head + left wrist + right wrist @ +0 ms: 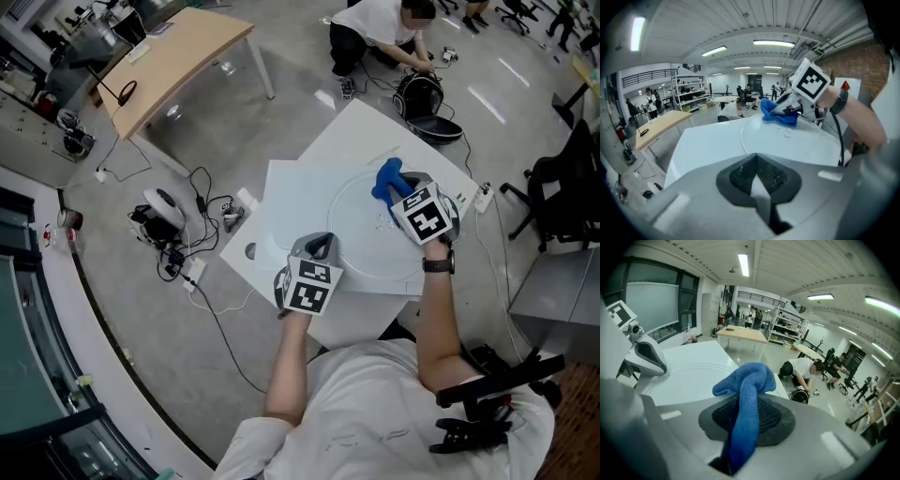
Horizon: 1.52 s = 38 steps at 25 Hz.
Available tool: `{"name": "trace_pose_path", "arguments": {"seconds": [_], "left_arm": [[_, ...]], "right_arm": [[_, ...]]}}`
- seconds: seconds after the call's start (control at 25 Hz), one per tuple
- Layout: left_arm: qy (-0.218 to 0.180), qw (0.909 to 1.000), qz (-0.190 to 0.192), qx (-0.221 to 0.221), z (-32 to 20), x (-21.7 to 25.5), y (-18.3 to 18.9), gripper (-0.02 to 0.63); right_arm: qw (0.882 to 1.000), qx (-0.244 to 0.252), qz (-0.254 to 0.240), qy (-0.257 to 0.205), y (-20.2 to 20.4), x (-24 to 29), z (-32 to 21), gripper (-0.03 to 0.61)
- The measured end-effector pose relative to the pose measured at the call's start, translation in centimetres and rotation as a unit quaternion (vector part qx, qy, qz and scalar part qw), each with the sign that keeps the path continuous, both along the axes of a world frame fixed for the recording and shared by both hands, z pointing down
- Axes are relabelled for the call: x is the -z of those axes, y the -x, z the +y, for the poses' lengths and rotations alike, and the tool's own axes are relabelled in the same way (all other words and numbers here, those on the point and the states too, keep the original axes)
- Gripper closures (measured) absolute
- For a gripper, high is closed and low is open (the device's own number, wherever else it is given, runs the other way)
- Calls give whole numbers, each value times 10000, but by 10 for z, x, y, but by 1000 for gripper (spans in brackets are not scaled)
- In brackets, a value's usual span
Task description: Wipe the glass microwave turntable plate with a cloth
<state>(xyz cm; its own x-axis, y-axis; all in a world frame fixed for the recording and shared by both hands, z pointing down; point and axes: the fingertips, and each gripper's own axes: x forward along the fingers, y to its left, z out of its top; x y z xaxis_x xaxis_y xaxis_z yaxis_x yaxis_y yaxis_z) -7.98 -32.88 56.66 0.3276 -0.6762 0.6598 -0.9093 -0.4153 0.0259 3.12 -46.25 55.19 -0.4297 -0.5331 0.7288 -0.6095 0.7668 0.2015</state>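
Right gripper (403,197): clamping the one blue cloth (387,178), pressing it onto the far side of the single glass turntable plate (361,246), centre right of the head view on the white table (281,202). Left gripper (319,248): pinching shut, apparently on the plate's near rim. Judging wiping as under way, with specks (786,133) beside the cloth and most of the surface left. Counting two grippers.

blue cloth (746,394), white table (291,202)

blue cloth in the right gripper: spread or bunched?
Bunched: the blue cloth is a twisted wad pinched in the right gripper's fingers, over the glass turntable plate.
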Motion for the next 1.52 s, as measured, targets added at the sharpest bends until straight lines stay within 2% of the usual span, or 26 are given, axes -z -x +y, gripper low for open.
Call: {"name": "trace_pose_path", "arguments": {"seconds": [0.36, 0.52, 0.76, 1.12, 1.36, 1.52], "left_arm": [[-64, 9998, -112, -139, -3, 2, 1, 614], [-224, 9992, -245, -217, -4, 2, -1, 614], [-287, 9984, -314, -369, -4, 3, -2, 614], [-395, 9975, -421, -411, -3, 6, -10, 614], [-331, 9979, -357, -436, -3, 6, -10, 614], [-289, 9983, -330, -391, -3, 6, -11, 614]], "right_arm": [[9954, -865, 393, -115, -78, -1, 36, 500], [9938, -970, 498, -199, -94, 6, 61, 499], [9951, -921, 361, -82, -96, 5, 110, 497], [9979, -149, 625, -8, -61, 8, 161, 499], [9956, 721, 579, 154, -7, 5, 166, 497], [9898, 1318, 502, 226, 31, 4, 163, 496]]}}
